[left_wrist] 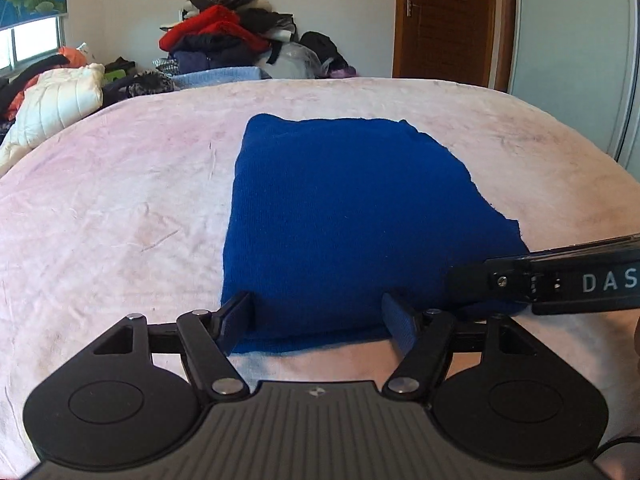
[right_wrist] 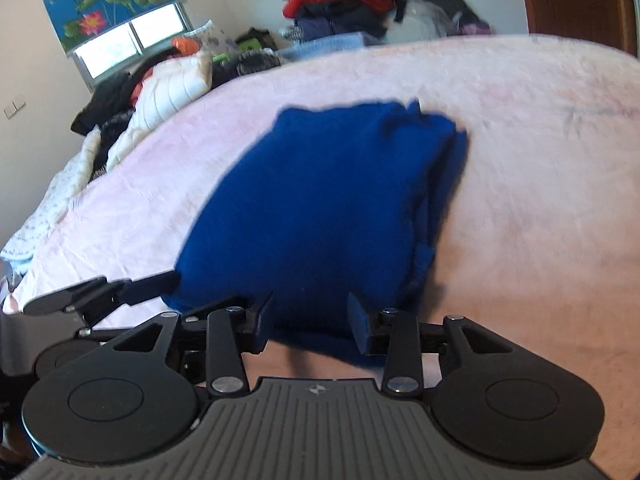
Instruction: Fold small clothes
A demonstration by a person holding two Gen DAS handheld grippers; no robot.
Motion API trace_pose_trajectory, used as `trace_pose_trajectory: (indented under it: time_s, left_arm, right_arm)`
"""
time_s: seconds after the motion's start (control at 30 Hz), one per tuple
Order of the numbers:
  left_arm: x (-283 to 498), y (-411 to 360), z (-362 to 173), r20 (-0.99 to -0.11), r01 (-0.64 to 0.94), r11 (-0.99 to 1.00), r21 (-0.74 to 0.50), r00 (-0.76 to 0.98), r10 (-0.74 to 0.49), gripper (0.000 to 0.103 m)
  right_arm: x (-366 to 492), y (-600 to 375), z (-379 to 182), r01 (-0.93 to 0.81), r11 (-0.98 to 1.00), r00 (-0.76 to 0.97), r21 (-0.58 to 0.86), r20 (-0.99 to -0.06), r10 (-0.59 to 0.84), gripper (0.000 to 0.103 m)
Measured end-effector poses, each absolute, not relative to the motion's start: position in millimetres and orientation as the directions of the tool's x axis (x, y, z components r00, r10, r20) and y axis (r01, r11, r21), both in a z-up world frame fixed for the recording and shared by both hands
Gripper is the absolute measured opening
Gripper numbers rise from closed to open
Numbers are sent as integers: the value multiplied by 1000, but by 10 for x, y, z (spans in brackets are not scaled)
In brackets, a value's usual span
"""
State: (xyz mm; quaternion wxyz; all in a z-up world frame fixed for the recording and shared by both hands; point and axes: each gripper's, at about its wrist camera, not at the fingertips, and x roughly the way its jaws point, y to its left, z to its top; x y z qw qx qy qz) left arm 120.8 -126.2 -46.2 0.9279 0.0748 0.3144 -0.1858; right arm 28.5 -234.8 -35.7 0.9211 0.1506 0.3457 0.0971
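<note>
A blue knit garment (left_wrist: 344,208) lies folded into a rough rectangle on the pink bedspread (left_wrist: 120,200). My left gripper (left_wrist: 320,320) is open, its two fingers resting at the garment's near edge, one at the near left corner. The right gripper reaches in from the right side of the left wrist view (left_wrist: 560,280), over the near right corner. In the right wrist view the garment (right_wrist: 328,200) shows stacked layers along its right side. My right gripper (right_wrist: 312,320) is open at the garment's near edge. The left gripper appears at the left of that view (right_wrist: 100,292).
A heap of red, black and grey clothes (left_wrist: 228,28) sits beyond the bed's far edge. A white quilted jacket (left_wrist: 56,108) and more clothes lie at the far left. A brown door (left_wrist: 448,20) and a wardrobe (left_wrist: 572,52) stand at the right.
</note>
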Motion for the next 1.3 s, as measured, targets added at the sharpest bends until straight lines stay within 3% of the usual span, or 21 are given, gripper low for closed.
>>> trace_pose_trajectory:
  time_s: [0.2,0.27,0.33,0.37,0.6,0.77,0.8,0.9,1.0,1.07,1.13,1.2,1.3]
  left_arm:
    - [1236,-1260,-401,-636,380,925,10,716,-287,72]
    - [1239,-1216,-353,-642,368,930,-10,710,-288,72]
    - [1241,-1187,-331,-649,353,936,-6,710,-272,72]
    - [1245,-1183,-333,-652,351,936,1,710,-265,72]
    - [1253,-1218,-365,-666,351,936,10,701,-255,71]
    - [1261,-1225,-416,-664,351,936,13,703,-254,72]
    - [1259,-1220,-425,-661,352,936,14,706,-256,72]
    - [1224,-1161,-402,-649,347,938,1,713,-263,72]
    - [1108,-989,-284,-615,324,946,11,748,-249,72]
    - [1017,-751,-178,-578,299,954,16,781,-235,72]
    - [993,-388,-65,-563,264,965,-1,797,-218,72]
    - [1065,22,60,-566,197,980,6,809,-160,72]
    - [1275,647,346,-540,63,993,99,842,1,72]
  right_arm:
    - [277,-2371,-185,-30,914,735,404,-610,294,46]
    - [276,-2367,-62,-44,911,764,410,-574,295,52]
    - [357,-2342,23,-48,917,769,396,-571,287,68]
    - [425,-2334,46,-47,920,768,389,-575,282,70]
    - [1138,-2401,85,-44,930,745,365,-608,274,71]
    - [1538,-2587,-247,5,928,685,374,-677,269,71]
    - [1517,-2600,-255,-14,921,688,390,-664,291,76]
    - [1370,-2591,-143,26,924,695,381,-671,257,69]
    - [880,-2659,43,-14,890,732,455,-602,320,69]
    - [466,-2793,95,-17,870,742,492,-577,341,74]
    - [33,-3024,131,19,882,751,472,-588,298,75]
    - [-366,-3326,176,113,923,752,368,-639,163,75]
    - [-753,-3739,336,250,968,670,31,-727,-150,75]
